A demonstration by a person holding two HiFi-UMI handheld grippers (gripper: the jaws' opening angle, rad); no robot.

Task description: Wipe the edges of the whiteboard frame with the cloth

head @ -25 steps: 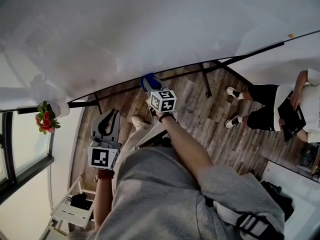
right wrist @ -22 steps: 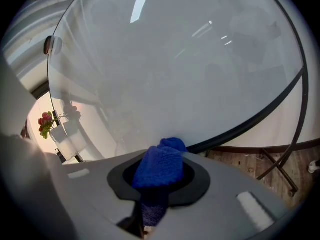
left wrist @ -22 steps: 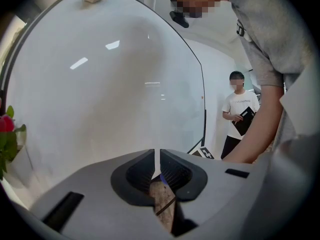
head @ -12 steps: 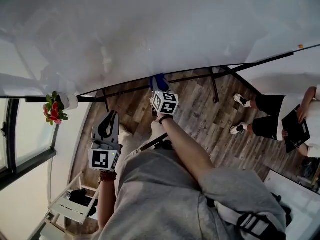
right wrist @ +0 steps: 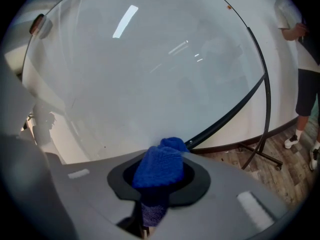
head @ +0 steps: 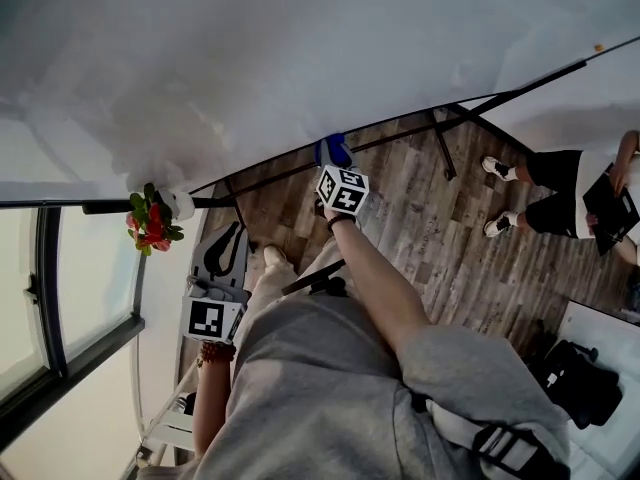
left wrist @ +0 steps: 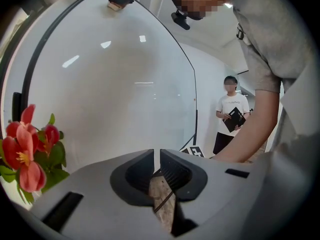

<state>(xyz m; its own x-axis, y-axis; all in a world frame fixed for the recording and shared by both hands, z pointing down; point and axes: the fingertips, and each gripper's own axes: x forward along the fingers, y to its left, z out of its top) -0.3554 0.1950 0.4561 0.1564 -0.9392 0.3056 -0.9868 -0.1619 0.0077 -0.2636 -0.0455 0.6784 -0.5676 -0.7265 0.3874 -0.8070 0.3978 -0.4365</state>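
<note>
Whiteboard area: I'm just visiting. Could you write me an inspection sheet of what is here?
Surface: whiteboard, white, no writing seen.
Job's things: blue cloth at the lower edge of the black frame.
Clutter: red flowers in a white pot beside the board's lower left corner.
Grippers: right gripper, jaws shut on the cloth; left gripper, held low and away from the board, jaws together with nothing between them.
Cables: nothing seen.
Surroundings: wood-plank floor; black stand legs under the board; a bystander holding a black clipboard at the right; a window at the left.
</note>
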